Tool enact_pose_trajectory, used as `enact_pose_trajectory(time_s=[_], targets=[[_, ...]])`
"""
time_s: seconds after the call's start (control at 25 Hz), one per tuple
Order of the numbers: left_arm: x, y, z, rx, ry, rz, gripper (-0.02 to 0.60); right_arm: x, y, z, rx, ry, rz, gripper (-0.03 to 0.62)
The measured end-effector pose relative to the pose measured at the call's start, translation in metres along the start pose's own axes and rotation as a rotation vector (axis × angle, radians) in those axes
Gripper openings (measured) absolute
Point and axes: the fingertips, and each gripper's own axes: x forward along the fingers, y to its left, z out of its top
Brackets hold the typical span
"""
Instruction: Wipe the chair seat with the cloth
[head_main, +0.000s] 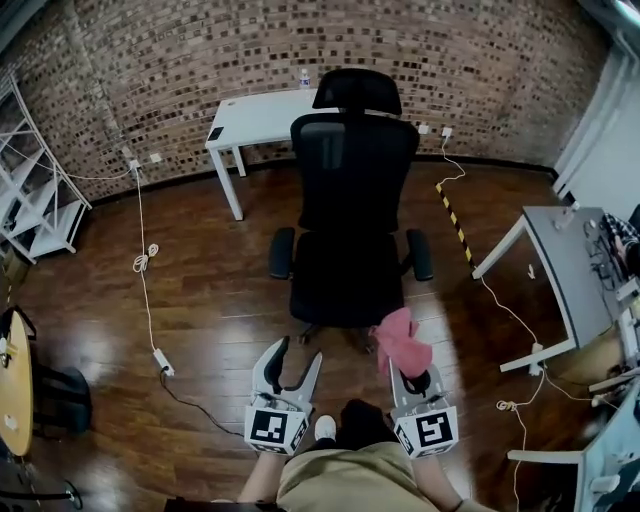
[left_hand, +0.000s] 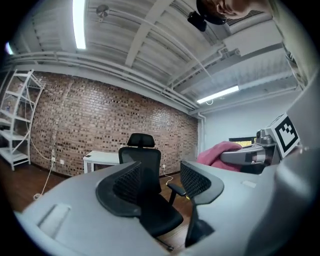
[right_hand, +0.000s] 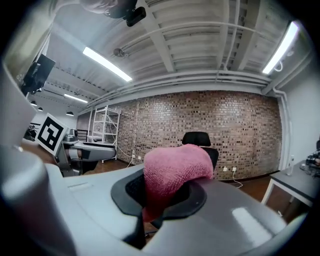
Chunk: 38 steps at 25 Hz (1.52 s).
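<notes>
A black office chair (head_main: 352, 200) faces me in the head view, its seat (head_main: 346, 278) bare. My right gripper (head_main: 403, 365) is shut on a pink cloth (head_main: 402, 341), which hangs just off the seat's front right corner. In the right gripper view the pink cloth (right_hand: 172, 175) bulges up between the jaws and hides most of the chair (right_hand: 199, 138). My left gripper (head_main: 297, 362) is open and holds nothing, below the seat's front left edge. The left gripper view shows the chair (left_hand: 145, 190) through the gap between the jaws, and the cloth (left_hand: 218, 152) at right.
A white desk (head_main: 257, 122) stands behind the chair against the brick wall. A grey table (head_main: 572, 268) is at the right, a white shelf rack (head_main: 35, 185) at far left. A white cable and power strip (head_main: 160, 359) lie on the wooden floor at left.
</notes>
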Motion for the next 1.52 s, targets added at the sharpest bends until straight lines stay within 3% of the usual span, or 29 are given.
enact_pose_trajectory(time_s=[0.24,0.48,0.72,0.88,1.16,1.28,1.4,1.52], targets=[[0.068,0.034,-0.036,-0.053,0.023,-0.007,0.224,0.077,-0.028,-0.041,0.047,0.066,0.033,0.018],[0.178,0.1,-0.063,-0.072,0.069,0.029,0.224,0.206,-0.069,-0.099,0.129,0.182,0.114,0.018],[0.311,0.177,-0.101,-0.073,0.125,0.026,0.264,0.391,-0.114,-0.208,0.305,0.372,0.243,0.02],[0.386,0.222,-0.15,-0.102,0.176,-0.008,0.273,0.526,-0.133,-0.301,0.333,0.508,0.278,0.02],[0.434,0.276,-0.219,-0.089,0.306,0.03,0.255,0.688,-0.091,-0.415,0.597,0.585,0.427,0.021],[0.446,0.287,-0.235,-0.104,0.328,0.047,0.255,0.722,-0.085,-0.451,0.632,0.591,0.424,0.021],[0.452,0.291,-0.245,-0.129,0.332,0.039,0.255,0.733,-0.09,-0.489,0.621,0.639,0.356,0.021],[0.453,0.301,-0.25,-0.129,0.326,0.002,0.255,0.723,-0.11,-0.531,0.488,0.753,0.265,0.02]])
